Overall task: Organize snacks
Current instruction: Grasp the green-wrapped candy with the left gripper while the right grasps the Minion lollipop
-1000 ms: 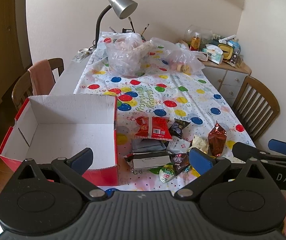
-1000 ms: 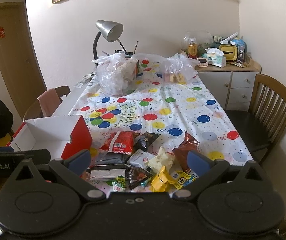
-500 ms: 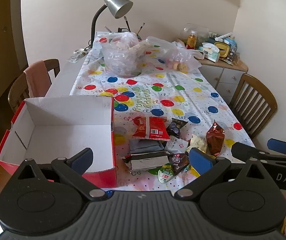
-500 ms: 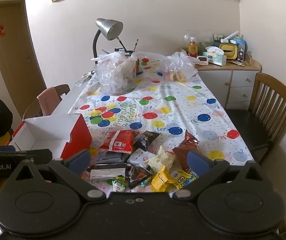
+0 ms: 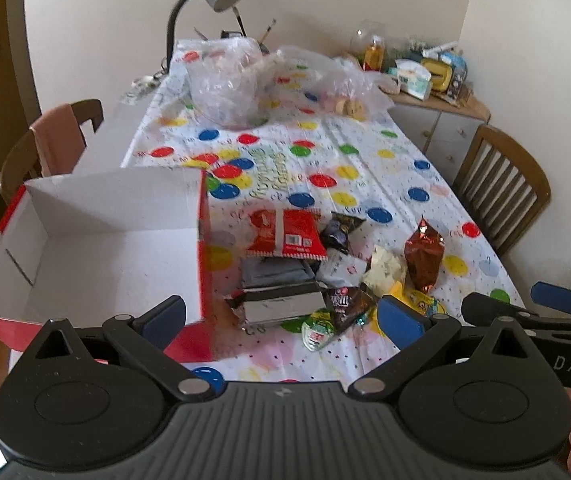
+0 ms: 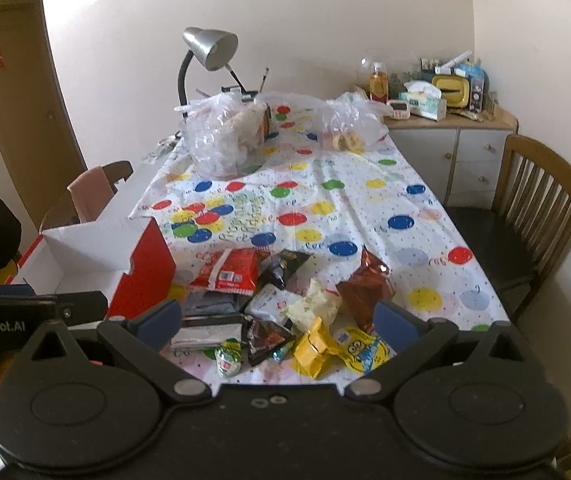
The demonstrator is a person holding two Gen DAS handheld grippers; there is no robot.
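Note:
A pile of snack packets lies at the near end of the table: a red bag (image 5: 283, 234) (image 6: 227, 272), a silver pack (image 5: 279, 306), a dark M&M's pouch (image 5: 343, 304), a brown foil bag (image 5: 423, 254) (image 6: 365, 288) and yellow packets (image 6: 341, 350). An empty red box with a white inside (image 5: 97, 248) (image 6: 85, 256) sits at the table's left near corner. My left gripper (image 5: 281, 320) hangs open above the near table edge, over the silver pack. My right gripper (image 6: 277, 320) is open too, above the pile, holding nothing.
Clear plastic bags (image 6: 225, 140) and a grey desk lamp (image 6: 209, 48) stand at the far end of the spotted tablecloth (image 6: 325, 208). Wooden chairs flank the table (image 6: 537, 208) (image 5: 53, 140). A cluttered cabinet (image 6: 445, 128) is at the back right.
The left gripper has moved forward and a little down toward the pile and box. The right gripper has barely shifted. Both stay open; no snack has moved.

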